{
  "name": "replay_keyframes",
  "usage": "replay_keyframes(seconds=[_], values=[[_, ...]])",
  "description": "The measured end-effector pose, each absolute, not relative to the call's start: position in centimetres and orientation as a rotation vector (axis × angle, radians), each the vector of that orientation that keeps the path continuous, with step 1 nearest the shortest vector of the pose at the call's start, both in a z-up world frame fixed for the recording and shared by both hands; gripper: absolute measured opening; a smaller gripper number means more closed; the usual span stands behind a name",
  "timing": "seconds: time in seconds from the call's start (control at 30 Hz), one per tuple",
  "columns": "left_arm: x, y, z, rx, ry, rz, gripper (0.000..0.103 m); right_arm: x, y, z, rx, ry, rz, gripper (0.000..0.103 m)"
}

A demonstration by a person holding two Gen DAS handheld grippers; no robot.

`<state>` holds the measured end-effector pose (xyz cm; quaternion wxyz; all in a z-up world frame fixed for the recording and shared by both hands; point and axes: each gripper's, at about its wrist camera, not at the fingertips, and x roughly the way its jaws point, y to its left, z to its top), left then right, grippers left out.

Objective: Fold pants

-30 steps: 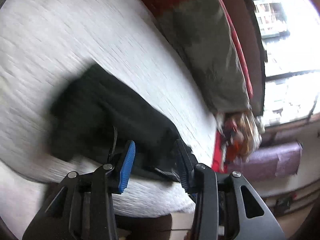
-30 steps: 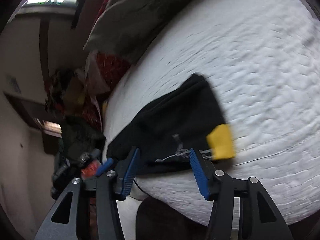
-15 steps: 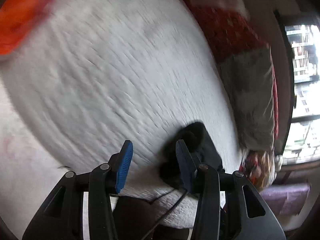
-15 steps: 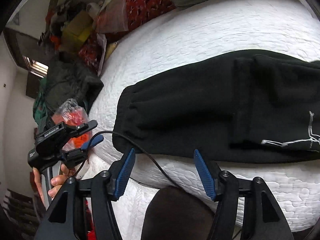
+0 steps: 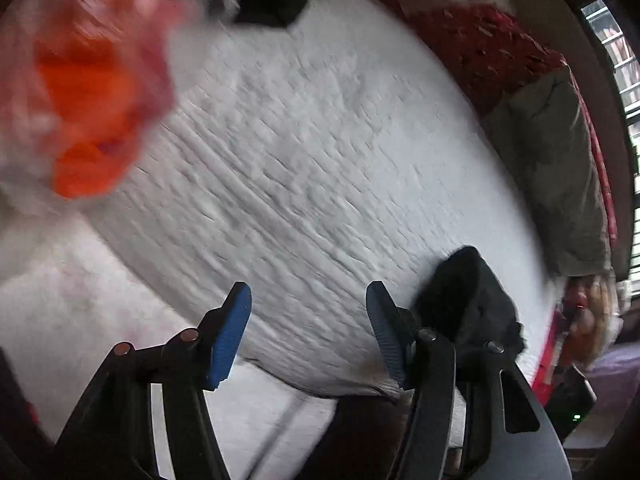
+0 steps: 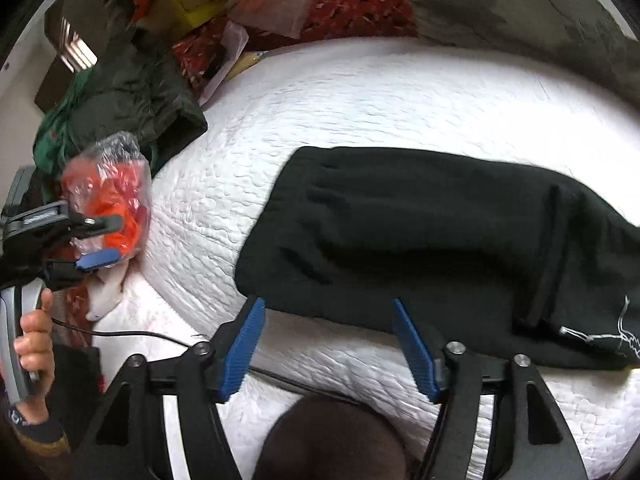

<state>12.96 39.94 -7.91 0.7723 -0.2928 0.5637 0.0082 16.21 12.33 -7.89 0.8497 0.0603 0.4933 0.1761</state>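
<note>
Item: crinkled clear plastic bag of orange contents [image 6: 108,196] — lay at the bed's left edge, clear of the folding area. Left tongs [image 5: 308,328]: opening, empty, over bare white quilted bed cover [image 5: 320,152]. Right tongs [image 6: 328,344]: opening, empty, just short of the black fleece pants [image 6: 420,240] — spread flat along the bed's near side, apparently within easy reach for folding.

Both wrist views look steeply down, close over the white bed [image 5: 320,184]. Right view faces the black pants [image 6: 440,248]; both share bed, pants [image 5: 468,296].
</note>
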Motion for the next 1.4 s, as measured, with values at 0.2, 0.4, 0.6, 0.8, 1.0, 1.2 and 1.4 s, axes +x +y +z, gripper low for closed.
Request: replay_keyframes(seconds=[0.2, 0.4, 0.6, 0.8, 1.0, 1.2, 1.4], values=[[13.6, 39.2, -9.7, -0.690, 1.258, -0.029, 0.059, 17.8, 17.0, -8.9, 0.047, 1.023, 0.289, 0.071], [14.1, 40.1, -10.3, -0.734, 1.256, -0.032, 0.059, 19.4, 20.5, -11.5, -0.041, 1.035, 0.144, 0.086], [15.3, 39.1, -10.6, -0.753, 1.258, -0.070, 0.059, 19.8, 22.4, -12.9, -0.183, 0.966, 0.083, 0.085], [17.9, 34.1, -9.8, -0.718, 1.257, -0.220, 0.059, 19.4, 18.0, -11.4, -0.067, 0.938, 0.172, 0.038], [21.1, 27.9, -10.2, -0.712, 1.308, -0.393, 0.059, 17.6, 14.6, -10.4, 0.043, 0.919, 0.276, 0.032], [22.4, 24.1, -11.3, -0.785, 1.343, -0.507, 0.066, 17.0, 13.2, -10.3, 0.110, 0.924, 0.306, 0.032], [21.5, 23.7, -11.1, -0.924, 1.315, -0.539, 0.065, 17.5, 11.2, -10.4, 0.208, 0.943, 0.317, 0.032]])
